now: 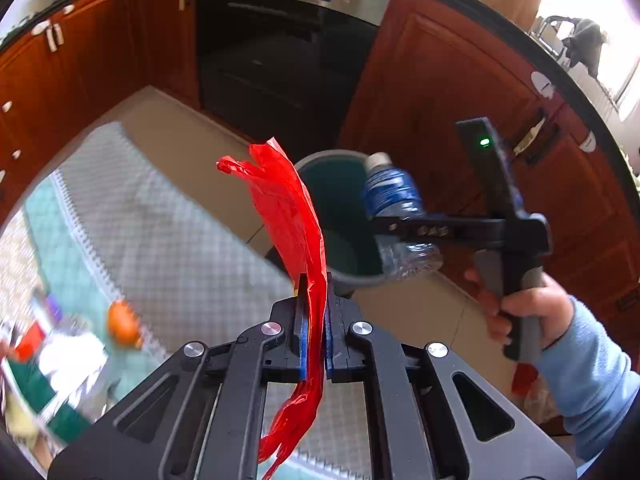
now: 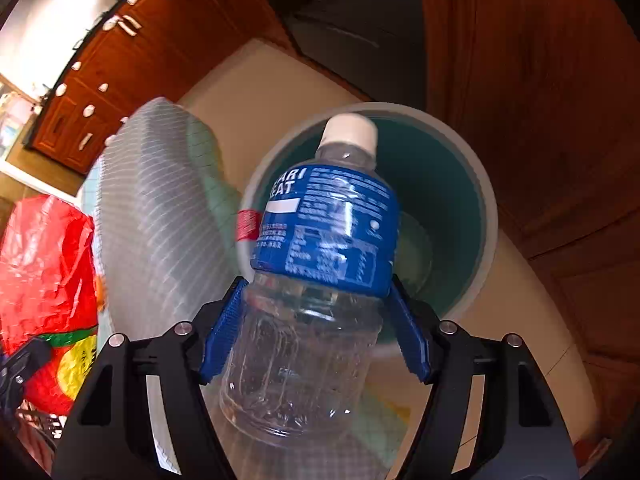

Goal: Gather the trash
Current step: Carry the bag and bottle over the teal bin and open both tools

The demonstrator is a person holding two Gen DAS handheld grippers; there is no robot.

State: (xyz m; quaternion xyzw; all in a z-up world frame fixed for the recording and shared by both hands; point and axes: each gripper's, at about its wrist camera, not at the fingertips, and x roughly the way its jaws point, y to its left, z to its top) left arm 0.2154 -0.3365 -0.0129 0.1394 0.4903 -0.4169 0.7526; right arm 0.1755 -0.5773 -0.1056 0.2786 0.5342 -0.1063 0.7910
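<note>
The left claw point(image 1: 316, 340) is pressed together on a crumpled red plastic wrapper point(image 1: 292, 220); the right claw point(image 2: 316, 328) pinches a clear plastic bottle with a blue label point(image 2: 320, 240). Both hang above the round grey bin with a teal lining point(image 2: 460, 184). This looks like the drop-off step; next, each claw needs spreading once over the opening.

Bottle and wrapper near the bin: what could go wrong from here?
The right gripper grips the plastic bottle by its clear lower body, so it could slip or tip and miss the bin. The red wrapper pinched in the left gripper is light and limp; it may cling to the pads or flutter onto the mat.
</note>
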